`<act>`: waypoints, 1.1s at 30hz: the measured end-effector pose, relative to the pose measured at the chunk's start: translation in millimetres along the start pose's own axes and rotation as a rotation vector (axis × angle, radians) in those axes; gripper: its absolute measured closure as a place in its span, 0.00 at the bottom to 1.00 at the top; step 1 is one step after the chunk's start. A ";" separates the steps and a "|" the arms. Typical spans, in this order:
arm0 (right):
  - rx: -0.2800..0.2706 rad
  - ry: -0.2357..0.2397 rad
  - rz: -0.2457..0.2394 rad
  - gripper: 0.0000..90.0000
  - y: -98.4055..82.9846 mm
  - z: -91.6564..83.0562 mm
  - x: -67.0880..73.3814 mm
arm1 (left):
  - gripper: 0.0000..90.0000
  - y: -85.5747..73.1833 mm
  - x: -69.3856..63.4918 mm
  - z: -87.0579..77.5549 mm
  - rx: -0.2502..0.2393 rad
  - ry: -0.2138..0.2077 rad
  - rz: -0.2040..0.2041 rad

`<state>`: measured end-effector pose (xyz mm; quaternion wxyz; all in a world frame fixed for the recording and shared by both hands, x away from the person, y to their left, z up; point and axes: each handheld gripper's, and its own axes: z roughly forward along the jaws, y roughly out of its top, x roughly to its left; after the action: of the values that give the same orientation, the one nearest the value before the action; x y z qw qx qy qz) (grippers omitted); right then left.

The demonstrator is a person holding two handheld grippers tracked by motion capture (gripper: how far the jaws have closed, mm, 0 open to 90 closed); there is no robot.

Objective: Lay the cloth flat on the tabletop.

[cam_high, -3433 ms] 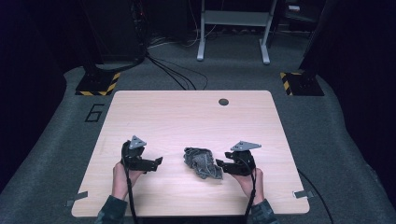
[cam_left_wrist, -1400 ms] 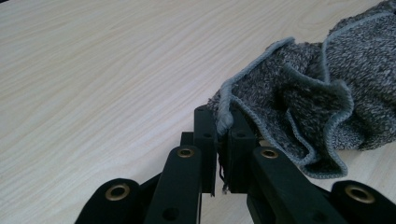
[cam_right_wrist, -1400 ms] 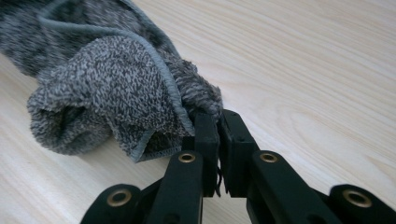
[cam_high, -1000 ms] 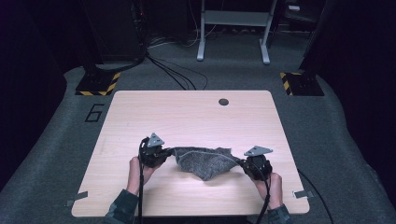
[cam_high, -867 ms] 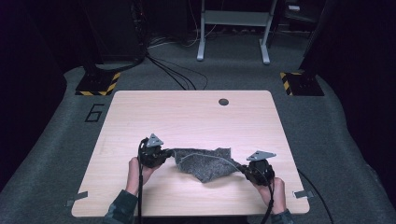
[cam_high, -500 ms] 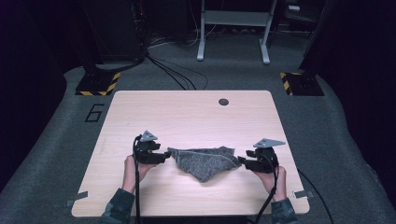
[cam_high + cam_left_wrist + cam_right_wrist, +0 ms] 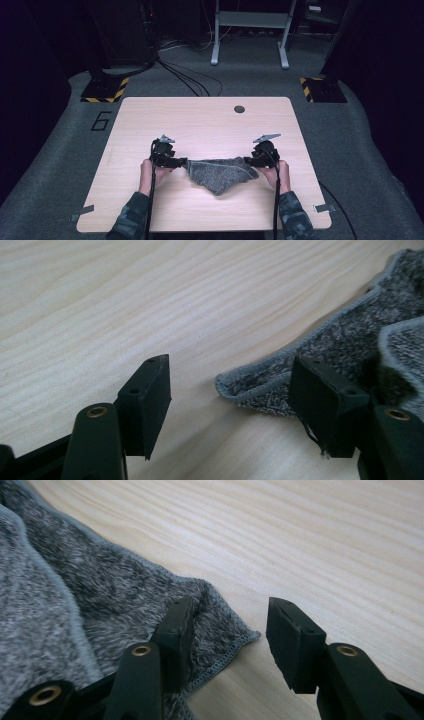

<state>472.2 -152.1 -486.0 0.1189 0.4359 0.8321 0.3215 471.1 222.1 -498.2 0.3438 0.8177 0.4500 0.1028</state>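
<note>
Now both tools, left (image 7: 230, 405) and right (image 7: 230, 640), gape (jaws just opened) beside the grey cloth (image 7: 220, 172).

the high view is soft and low in detail; the table (image 7: 210, 125) is evenly lit from above while the surrounding floor (image 7: 380, 150) sinks into darkness. both gripper views are bright, with a sharp wood grain and slightly blurred nearest jaws.

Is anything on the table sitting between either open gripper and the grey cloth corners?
Nothing visible does. The grey cloth lies on bare table; its corners rest between or beside the open jaws of the left gripper and right gripper, unpinched.
</note>
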 end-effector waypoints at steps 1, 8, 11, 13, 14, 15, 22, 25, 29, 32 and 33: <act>0.006 0.001 0.003 0.60 -0.3 2.3 0.5 | 0.38 0.0 0.0 0.0 0.000 0.000 0.000; 0.038 -0.017 -0.017 0.62 -3.9 12.0 6.3 | 0.38 -0.9 -1.8 7.8 0.028 0.019 0.021; 0.045 -0.025 -0.018 0.63 -4.6 14.5 7.6 | 0.37 -2.3 -3.4 10.4 0.041 0.027 0.028; 0.047 -0.028 -0.020 0.63 -4.6 15.1 7.8 | 0.38 -2.8 -3.9 11.1 0.044 0.031 0.033; 0.049 -0.031 -0.021 0.64 -4.6 15.2 7.9 | 0.38 -3.4 -4.5 11.9 0.045 0.032 0.030; 0.049 -0.031 -0.021 0.64 -4.6 15.2 7.9 | 0.38 -3.5 -4.3 11.9 0.042 0.038 0.039; 0.054 -0.031 -0.008 0.66 -7.7 18.1 6.6 | 0.38 0.0 1.3 3.6 -0.010 0.028 -0.005; 0.049 -0.035 -0.002 0.66 -8.0 18.2 6.9 | 0.38 3.0 2.6 2.1 -0.026 0.052 -0.008; 0.047 -0.041 -0.015 0.68 -8.0 18.4 6.8 | 0.38 9.6 2.0 8.2 -0.021 0.064 -0.014; 0.042 -0.042 -0.015 0.70 -9.1 18.1 6.1 | 0.38 13.4 2.6 18.6 0.020 0.090 0.011; 0.040 -0.042 -0.013 0.70 -9.4 18.0 6.0 | 0.38 12.9 1.5 21.1 0.018 0.093 0.002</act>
<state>471.1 -143.4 -505.2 0.1294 0.4395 0.8386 0.2948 490.6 208.8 -505.6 0.3150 0.8155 0.4657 0.1372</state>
